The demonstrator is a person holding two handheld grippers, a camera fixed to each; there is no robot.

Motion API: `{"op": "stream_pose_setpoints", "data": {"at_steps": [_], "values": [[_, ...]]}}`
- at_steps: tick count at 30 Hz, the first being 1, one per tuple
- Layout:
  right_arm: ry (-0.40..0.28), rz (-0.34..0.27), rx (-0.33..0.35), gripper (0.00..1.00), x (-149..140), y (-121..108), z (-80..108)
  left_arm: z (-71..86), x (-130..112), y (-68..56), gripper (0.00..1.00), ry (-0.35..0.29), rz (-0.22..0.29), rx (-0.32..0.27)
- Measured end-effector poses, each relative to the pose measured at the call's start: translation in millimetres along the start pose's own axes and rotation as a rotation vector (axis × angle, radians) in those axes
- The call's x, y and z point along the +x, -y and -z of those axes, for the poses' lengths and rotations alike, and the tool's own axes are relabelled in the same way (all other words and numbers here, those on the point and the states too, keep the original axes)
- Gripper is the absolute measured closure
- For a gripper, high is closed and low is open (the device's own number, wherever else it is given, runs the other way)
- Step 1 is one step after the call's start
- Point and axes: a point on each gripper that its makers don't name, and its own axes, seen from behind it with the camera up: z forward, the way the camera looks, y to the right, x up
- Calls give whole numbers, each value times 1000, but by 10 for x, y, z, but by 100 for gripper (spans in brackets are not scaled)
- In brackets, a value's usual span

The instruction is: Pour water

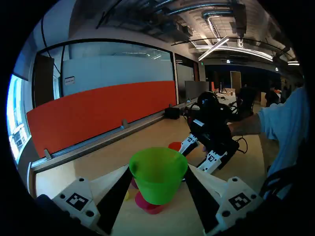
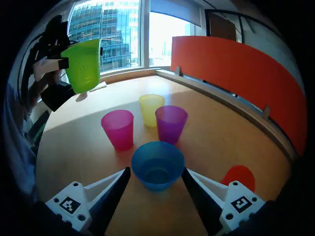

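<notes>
Here the left gripper [image 1: 158,170] grips the green cup [image 1: 158,179], both fingers pressing its sides; in the right gripper view that cup hangs in the air, up and well left of the blue cup [image 2: 157,165]; the right gripper [image 2: 155,169] clasps the blue cup the same way; just beyond the blue cup, on the table [image 2: 220,129], stand a pink cup [image 2: 118,129], a yellow cup [image 2: 151,109] and a purple cup [image 2: 171,124].

Blue cup [image 2: 157,165]: translucent blue plastic, upright, mouth open; it is pressed between both fingers of the right tool [image 2: 156,170], low over the tabletop [image 2: 220,129].
Green cup [image 1: 158,175]: translucent bright green plastic, slightly tilted; it is clamped between both fingers of the left tool [image 1: 157,179] and held raised, well apart from the blue cup, up to its left.
Contents: cannot be told.
</notes>
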Motion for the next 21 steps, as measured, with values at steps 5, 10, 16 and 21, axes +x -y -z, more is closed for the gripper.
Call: {"op": "stream_pose_setpoints", "data": {"at_steps": [5, 10, 16, 21], "values": [[-2, -1, -4, 0, 31, -5, -78, 12, -7, 13, 12, 1, 3, 4], [-3, -5, -4, 0, 40, -8, -126, 25, -15, 23, 12, 4, 1, 7], [-3, -4, -7, 0, 42, -10, -164, 25, -19, 21, 12, 6, -2, 8], [-2, -5, -13, 2, 37, -20, -194, 27, -31, 37, 12, 9, -4, 11]]}}
